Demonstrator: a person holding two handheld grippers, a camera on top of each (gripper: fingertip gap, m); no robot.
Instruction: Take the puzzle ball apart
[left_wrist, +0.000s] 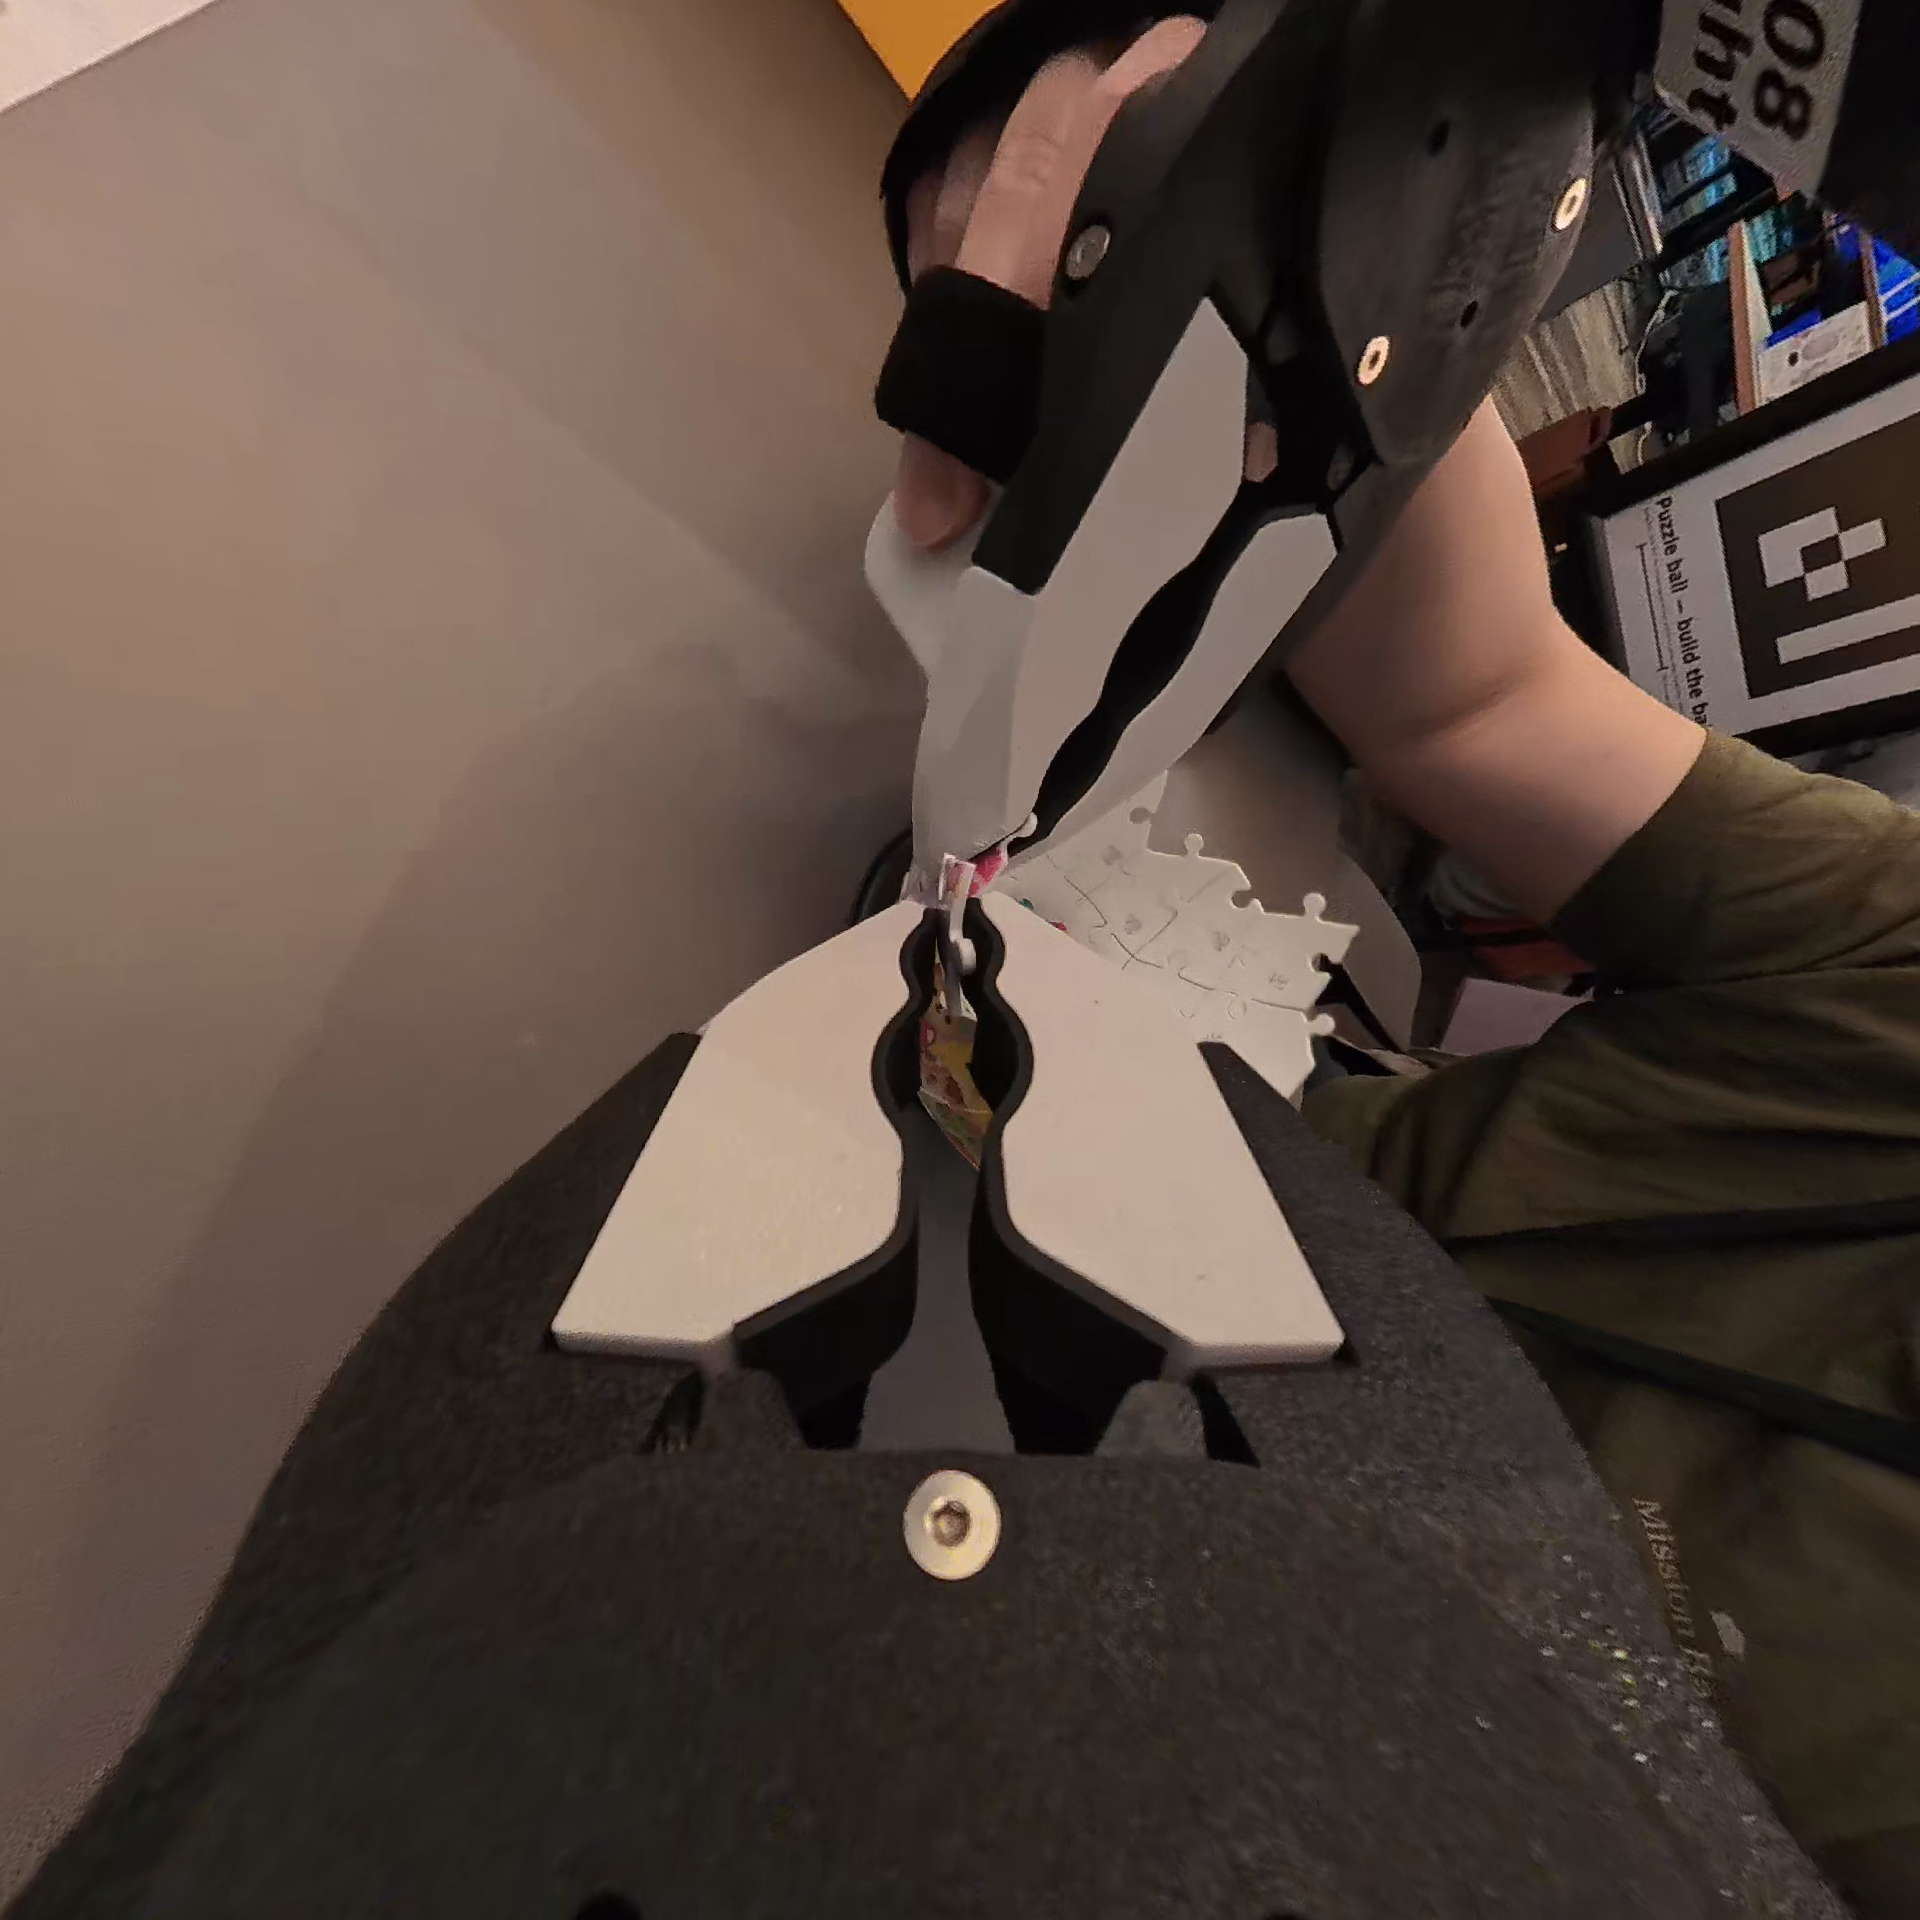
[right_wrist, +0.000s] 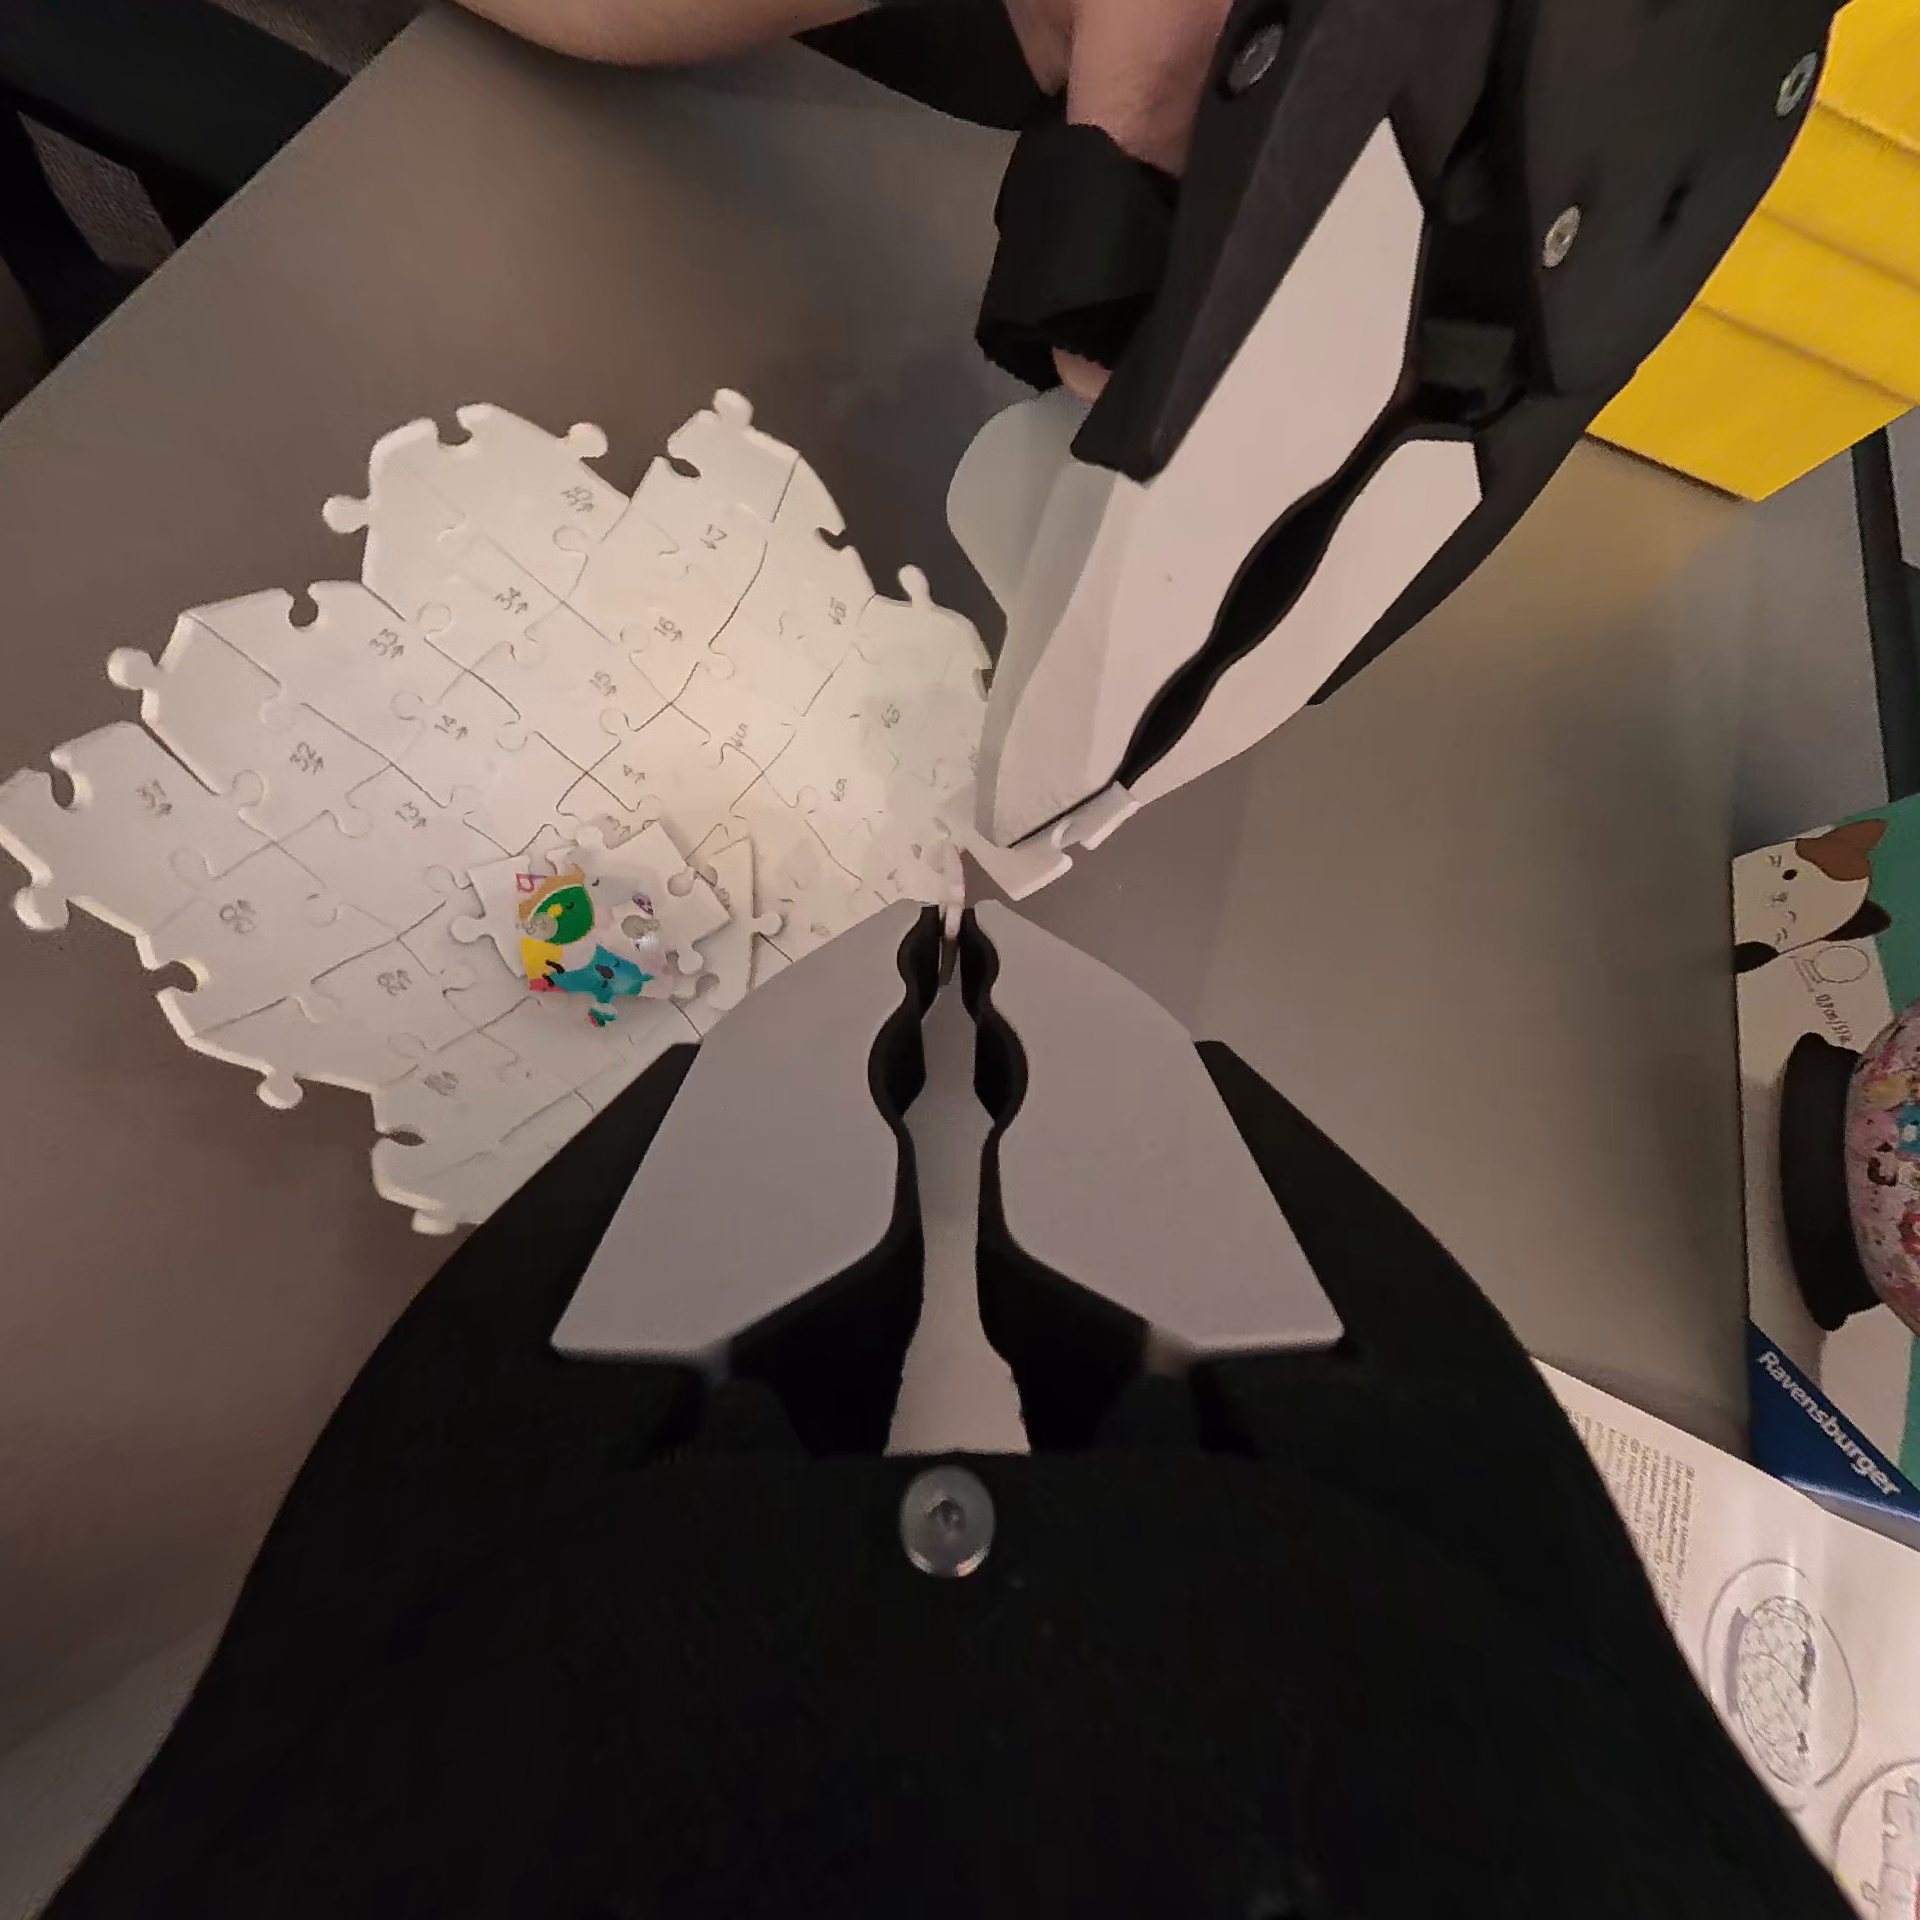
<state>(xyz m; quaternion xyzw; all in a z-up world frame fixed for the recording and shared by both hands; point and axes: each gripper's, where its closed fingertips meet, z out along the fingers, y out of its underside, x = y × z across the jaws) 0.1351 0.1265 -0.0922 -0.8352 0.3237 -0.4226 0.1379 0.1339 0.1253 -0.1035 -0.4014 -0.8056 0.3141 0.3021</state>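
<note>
A: So, biggest first: the grey surface (right_wrist: 1403, 935) carries everything, with a puzzle box (right_wrist: 1829, 1143) and a printed leaflet (right_wrist: 1766, 1662) along its right side in the right wrist view

B: And the puzzle ball?

A: What shows of it is a large joined sheet of puzzle pieces (right_wrist: 499, 769), lying white side up and curling at its edges. One loose piece (right_wrist: 582, 935) rests on top of that sheet, showing a colourful print

B: Where are the grippers?

A: They meet tip to tip at the sheet's right edge. The left gripper (right_wrist: 1049, 831) comes in from above in that view, pressed together on a white piece (right_wrist: 1039, 862) at the rim. The right gripper (right_wrist: 951, 920) comes from below, pinching the neighbouring piece edge-on

B: Does the other camera agree?

A: Yes. In the left wrist view the left gripper (left_wrist: 951, 925) has a coloured piece (left_wrist: 951, 1049) clamped between its fingers, and the right gripper (left_wrist: 977, 847) descends onto the same spot, held by a hand (left_wrist: 997, 270) with a black strap around one finger. Whether the two pinched pieces are interlocked, I cannot tell
</note>
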